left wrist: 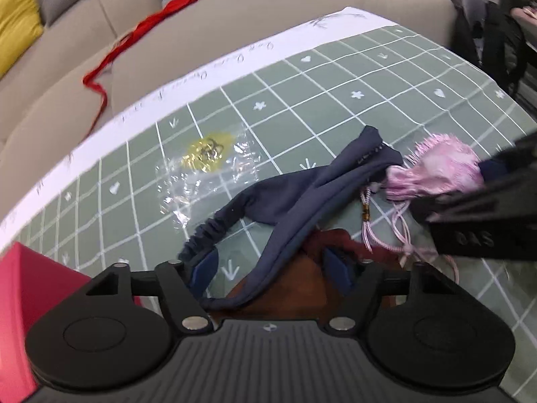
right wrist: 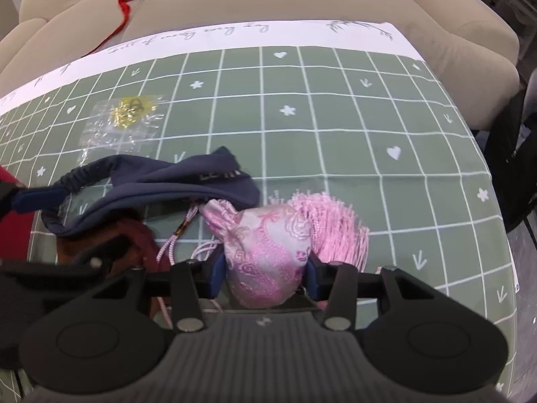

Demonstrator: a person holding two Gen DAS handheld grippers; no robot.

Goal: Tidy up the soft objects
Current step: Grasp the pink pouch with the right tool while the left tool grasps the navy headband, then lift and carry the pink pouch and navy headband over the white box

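Fingers of my right gripper (right wrist: pixel 265 273) were closed on the pink brocade pouch (right wrist: pixel 265 252), one blue pad pressed to each side of its body. Its gathered neck pointed left, toward the navy headband (right wrist: pixel 161 184), and its pink fringe (right wrist: pixel 335 228) fanned out to the right over the green grid cloth (right wrist: pixel 335 134). Thin pink cords (right wrist: pixel 167 252) trailed from the neck down onto the cloth beside the left pad.

Fingers of my left gripper (left wrist: pixel 273 268) stood spread apart. The navy headband (left wrist: pixel 302 188) lay looped between and across them, its ruched elastic part touching the left blue pad (left wrist: pixel 204 268); I could not tell whether the right pad touched the fabric. A dark red cloth (left wrist: pixel 335 245) lay under the headband, near the right pad.

In the left wrist view the pouch (left wrist: pixel 433 171) sat at the right end of the headband, with my right gripper's black body (left wrist: pixel 486 221) over it.

A clear plastic bag with a yellow label (left wrist: pixel 204 158) lay flat on the cloth beyond the headband, apart from it. A red box (left wrist: pixel 20 288) stood at the left edge. A beige sofa (left wrist: pixel 235 23) ran behind the cloth, with a red strap (left wrist: pixel 134 33) draped over it.
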